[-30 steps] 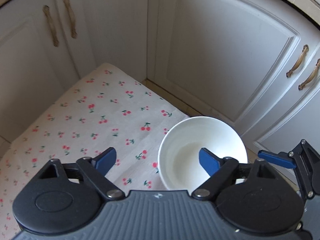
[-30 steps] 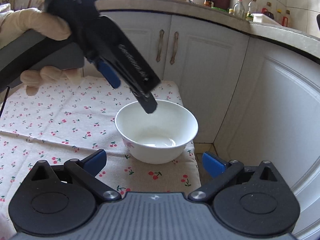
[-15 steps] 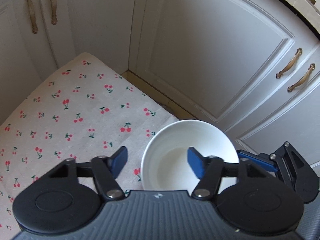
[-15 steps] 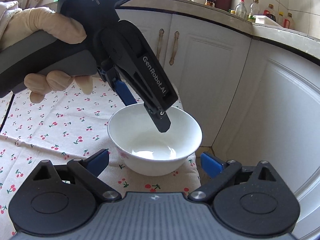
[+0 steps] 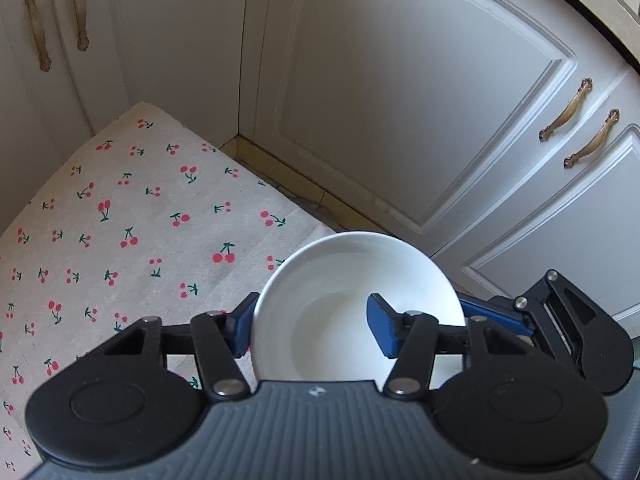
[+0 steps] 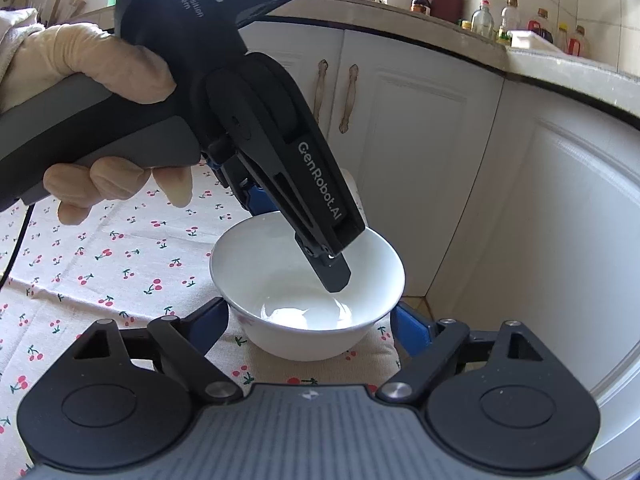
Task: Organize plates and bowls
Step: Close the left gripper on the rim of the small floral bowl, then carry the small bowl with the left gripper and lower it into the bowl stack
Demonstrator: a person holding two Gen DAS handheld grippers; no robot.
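Here, one bowl and two grippers at the corner of a cloth-covered surface.

Bowl: a plain white bowl [image 6: 308, 292], empty, sits upright on a cherry-print cloth [image 5: 120, 216] near the cloth's corner, close to the white cabinet doors [image 5: 400, 92].

Left gripper: the left gripper [image 5: 312, 324] straddles the bowl's wall, one blue finger [image 5: 382, 330] inside the bowl and the other outside against the rim. Its fingers are clenched on that wall. In the right wrist view the same tool comes down from the upper left, its black finger [image 6: 332, 272] reaching into the bowl.

Right gripper: the right gripper [image 6: 308, 324] sits low in front of the bowl with a blue finger on either side of it. Its fingers have just been closing with the bowl between them, and whether the pads already touch the bowl is hard to make out.

Hand: a gloved hand [image 6: 92, 80] holds the left tool's grey handle; the wrist is cut off at the frame edge.

Hidden: the bowl's near side is covered by the gripper body in the left wrist view, and the outer left finger is partly behind the rim.

Background: bottles and a knife holder on the counter [image 6: 440, 20] are small and indistinct.
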